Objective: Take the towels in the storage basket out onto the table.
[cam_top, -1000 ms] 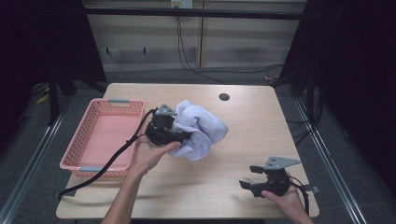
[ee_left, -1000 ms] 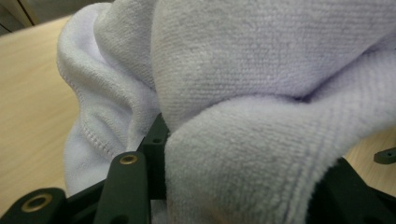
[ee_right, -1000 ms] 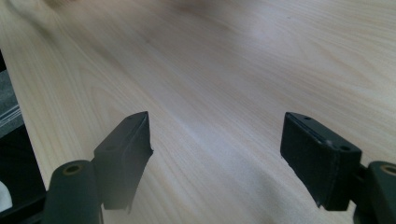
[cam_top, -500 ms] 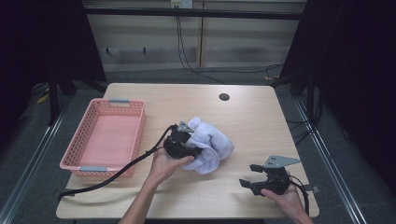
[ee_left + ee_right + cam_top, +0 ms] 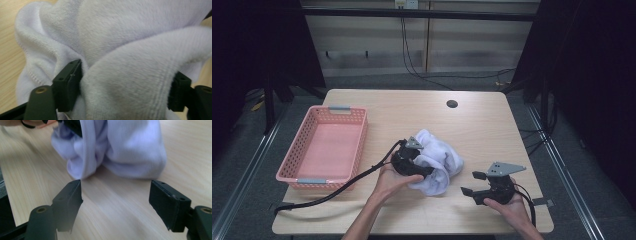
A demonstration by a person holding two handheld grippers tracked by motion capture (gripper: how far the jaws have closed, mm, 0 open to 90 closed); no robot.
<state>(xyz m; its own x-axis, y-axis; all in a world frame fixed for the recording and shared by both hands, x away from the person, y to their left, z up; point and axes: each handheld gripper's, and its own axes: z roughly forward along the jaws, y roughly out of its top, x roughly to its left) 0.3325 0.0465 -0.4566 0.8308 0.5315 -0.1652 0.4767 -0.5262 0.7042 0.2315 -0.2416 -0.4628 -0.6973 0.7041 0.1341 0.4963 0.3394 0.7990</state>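
At the left of the high view a pink plastic lattice basket (image 5: 319,150) sits on the pale wooden table (image 5: 482,125). Just right of it, at frame centre, the left gripper (image 5: 424,167) lies against a crumpled white terry towel (image 5: 439,160). In the left gripper view its 2 jaws have just been opening and stand wide, a thick fold of towel (image 5: 130,75) between them. At lower right, the right gripper (image 5: 472,184) rests with jaws spread, nothing between them, the towel (image 5: 120,150) just ahead.
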